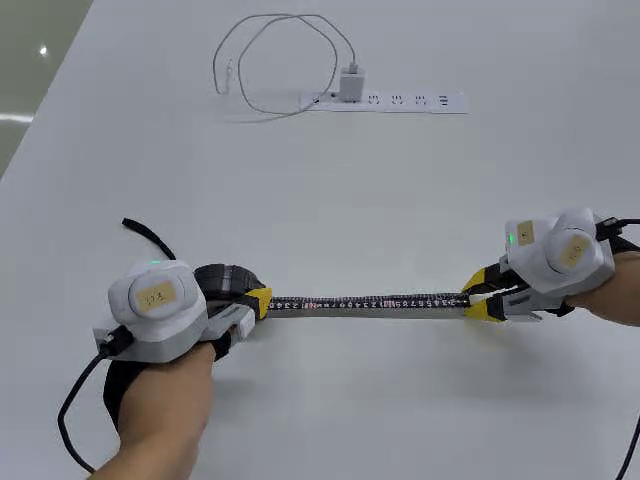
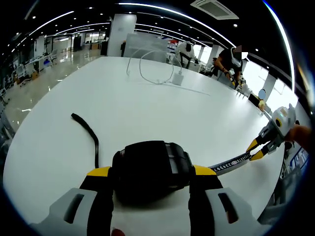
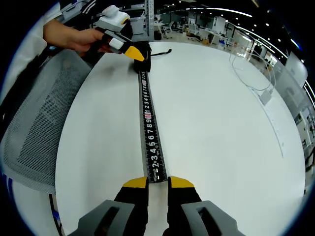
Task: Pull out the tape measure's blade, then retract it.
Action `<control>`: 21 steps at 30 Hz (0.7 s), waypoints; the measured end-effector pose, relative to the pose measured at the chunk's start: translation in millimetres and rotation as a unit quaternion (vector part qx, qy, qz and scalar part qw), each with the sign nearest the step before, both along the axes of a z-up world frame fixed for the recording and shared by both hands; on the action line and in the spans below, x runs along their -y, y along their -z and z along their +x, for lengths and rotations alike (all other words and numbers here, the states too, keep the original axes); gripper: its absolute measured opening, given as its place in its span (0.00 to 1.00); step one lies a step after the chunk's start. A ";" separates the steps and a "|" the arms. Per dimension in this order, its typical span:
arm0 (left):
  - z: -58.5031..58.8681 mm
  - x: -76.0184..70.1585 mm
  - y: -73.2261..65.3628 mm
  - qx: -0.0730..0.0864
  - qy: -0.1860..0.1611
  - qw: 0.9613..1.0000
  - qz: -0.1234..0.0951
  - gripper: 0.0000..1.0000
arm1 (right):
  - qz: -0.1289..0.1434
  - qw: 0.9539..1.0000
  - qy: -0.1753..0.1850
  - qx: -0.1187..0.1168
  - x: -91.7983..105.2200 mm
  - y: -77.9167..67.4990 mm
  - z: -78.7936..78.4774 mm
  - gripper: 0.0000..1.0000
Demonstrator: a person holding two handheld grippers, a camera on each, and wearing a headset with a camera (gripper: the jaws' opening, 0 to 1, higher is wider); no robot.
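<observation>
Left gripper (image 1: 252, 303): nearest, by the worktop's near edge on the left; its fingers (image 2: 98, 173) are pressed against the two sides of the case.
Worktop (image 1: 320, 180): one, white and smooth; a hard case would probably slide on it easily.
Blade (image 1: 365, 300): one, drawn out in a straight line along the near edge, from the case rightward to the right gripper; I cannot tell whether it touches the worktop. It looks thin, springy and slick, likely with keen edges. Best held at its free end, flat between the pads, and let back slowly, since a spring return may whip it in.
Right gripper (image 1: 478, 296): toward the near right; its yellow tips pinch the end of the blade between them.
Case (image 1: 225, 280): one, black, compact and rigid, probably fairly heavy for its size. Squeezing it across the flat sides, as now, looks secure and leaves the mouth free.
Power strip (image 1: 400, 101): one, white, well apart on the far side of the worktop.
Cable (image 1: 280, 60): one, looped beside the strip.
Charger (image 1: 352, 82): one, plugged into the strip's left end.
Strap (image 1: 148, 237): one, black, trailing from the case toward the left edge.
Grippers: two.
</observation>
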State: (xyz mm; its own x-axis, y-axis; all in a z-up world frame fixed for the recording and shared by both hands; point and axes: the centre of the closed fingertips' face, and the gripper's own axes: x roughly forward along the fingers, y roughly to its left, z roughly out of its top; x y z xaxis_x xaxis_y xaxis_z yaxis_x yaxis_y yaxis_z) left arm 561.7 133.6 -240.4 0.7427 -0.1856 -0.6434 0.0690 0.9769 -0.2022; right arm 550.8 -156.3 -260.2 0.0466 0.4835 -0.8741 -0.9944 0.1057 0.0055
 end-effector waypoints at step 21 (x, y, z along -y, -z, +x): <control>-1.1 -1.9 -1.2 -0.003 -0.005 1.000 -0.019 0.57 | 0.013 1.000 -0.009 -0.002 -23.1 1.0 1.8 0.10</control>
